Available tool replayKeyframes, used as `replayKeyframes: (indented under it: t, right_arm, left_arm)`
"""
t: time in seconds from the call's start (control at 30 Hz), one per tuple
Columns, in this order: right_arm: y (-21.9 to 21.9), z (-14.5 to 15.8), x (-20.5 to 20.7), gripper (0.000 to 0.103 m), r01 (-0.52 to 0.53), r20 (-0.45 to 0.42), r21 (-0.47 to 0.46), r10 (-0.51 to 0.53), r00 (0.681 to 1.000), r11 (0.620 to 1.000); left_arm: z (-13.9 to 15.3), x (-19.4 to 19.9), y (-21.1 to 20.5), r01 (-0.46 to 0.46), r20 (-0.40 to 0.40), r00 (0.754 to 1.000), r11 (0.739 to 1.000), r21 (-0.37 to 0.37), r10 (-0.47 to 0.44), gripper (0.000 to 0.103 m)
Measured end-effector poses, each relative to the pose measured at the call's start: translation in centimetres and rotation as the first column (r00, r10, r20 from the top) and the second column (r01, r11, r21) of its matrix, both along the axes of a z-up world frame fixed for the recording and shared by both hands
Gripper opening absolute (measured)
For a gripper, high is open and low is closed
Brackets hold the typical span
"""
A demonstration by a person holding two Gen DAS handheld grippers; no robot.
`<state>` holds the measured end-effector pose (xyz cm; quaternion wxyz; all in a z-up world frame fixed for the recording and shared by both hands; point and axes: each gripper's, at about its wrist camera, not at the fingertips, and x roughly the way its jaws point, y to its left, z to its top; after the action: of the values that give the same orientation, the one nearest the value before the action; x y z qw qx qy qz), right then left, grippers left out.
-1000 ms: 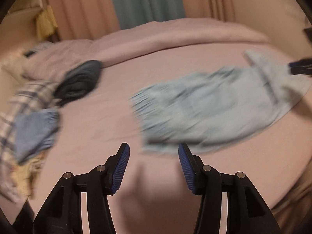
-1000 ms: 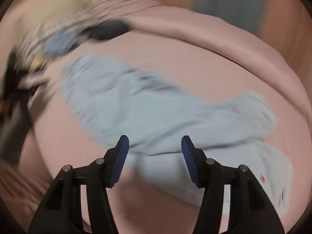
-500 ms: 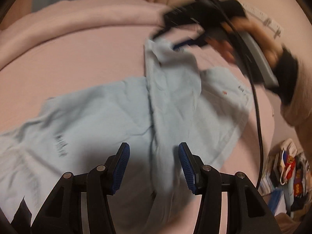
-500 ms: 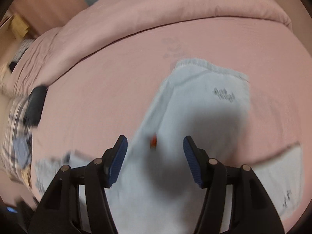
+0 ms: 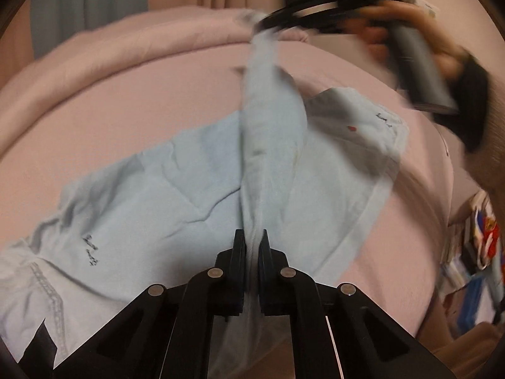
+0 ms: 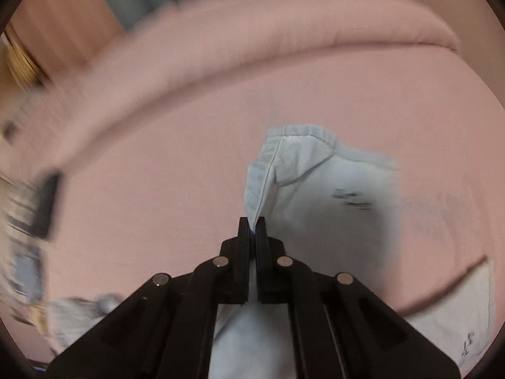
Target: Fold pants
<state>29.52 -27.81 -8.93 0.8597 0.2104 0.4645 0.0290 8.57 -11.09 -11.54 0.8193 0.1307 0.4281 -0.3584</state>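
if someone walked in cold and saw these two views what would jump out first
A pair of pale blue cotton pants sprawls over the pink bedsheet, one strip of it pulled up into a taut ridge. The left gripper pinches the near end of that ridge, while the right gripper, blurred at top right, holds the far end. In the right wrist view, the same right gripper is shut on a lifted fold.

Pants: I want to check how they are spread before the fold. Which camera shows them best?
The left wrist view: the pants lie spread across the bed, a ridge of cloth running from the left gripper up to the right gripper. The right wrist view shows only the waistband part at the right gripper.
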Motion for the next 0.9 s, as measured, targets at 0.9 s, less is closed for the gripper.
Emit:
replayKeyframes:
  t: [0.9]
  right_arm:
    - [-12.0, -8.5, -25.2, 0.002, 0.445, -0.112, 0.393, -0.439, 0.891, 0.804]
  left_arm:
    - [-2.0, -2.5, -1.7, 0.068, 0.078, 0.993, 0.974, 0.215, -0.086, 0.006]
